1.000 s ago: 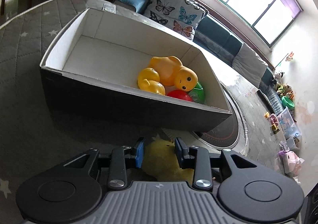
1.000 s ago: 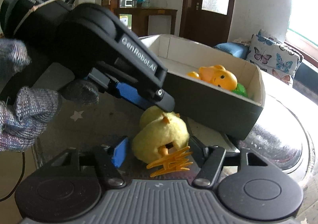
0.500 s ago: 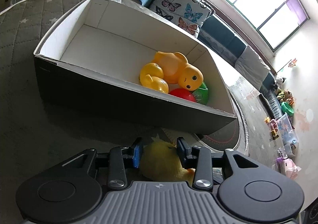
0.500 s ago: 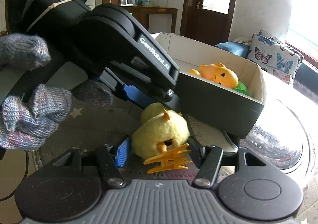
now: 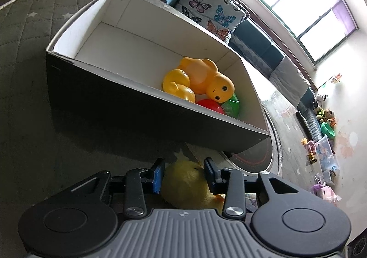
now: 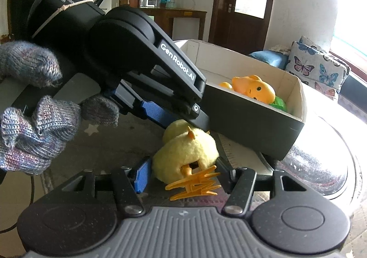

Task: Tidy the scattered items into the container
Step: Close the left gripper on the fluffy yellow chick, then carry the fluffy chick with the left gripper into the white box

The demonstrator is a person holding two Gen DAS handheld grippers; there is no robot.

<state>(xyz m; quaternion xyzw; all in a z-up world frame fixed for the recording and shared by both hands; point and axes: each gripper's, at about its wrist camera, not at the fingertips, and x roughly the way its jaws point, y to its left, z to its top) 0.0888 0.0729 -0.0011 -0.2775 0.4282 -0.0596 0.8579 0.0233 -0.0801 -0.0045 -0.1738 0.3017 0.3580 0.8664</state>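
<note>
- Yellow plush chick (image 6: pixel 185 152) lies on the grey quilted mat (image 5: pixel 25 35), just beside the near dark wall of the cardboard box (image 5: pixel 128 111), not yet inside it.
- Both tools crowd the same toy. The left tongs (image 5: pixel 182 173) straddle the chick's fluffy body; the blue pad and the black finger sit against the fuzz on either side, so they look clamped on it, though how firmly cannot be told.
- The right tongs (image 6: pixel 181 173) stand apart, with the chick and its orange plastic feet (image 6: pixel 195 183) lying between the fingers and a gap showing on the blue-pad side.
- Risk one: the two tools could knock together or pull the chick opposite ways if both close, since the left tool's fingers reach in directly over the toy in the right wrist view.
- Risk two: plush compresses, so a shallow pinch on fluff alone may slip on the lift.
- Risk three: the chick sits close under the box wall, so a low carry could snag the rim or shove the box along the mat.
- Risk four: the box's right end already holds the orange rubber duck (image 5: pixel 206 79), a smaller yellow duck (image 5: pixel 177 85), a red ball (image 5: pixel 211 105) and a green one (image 5: pixel 231 106); dropping there may bounce the chick back out, while the left end is bare.
</note>
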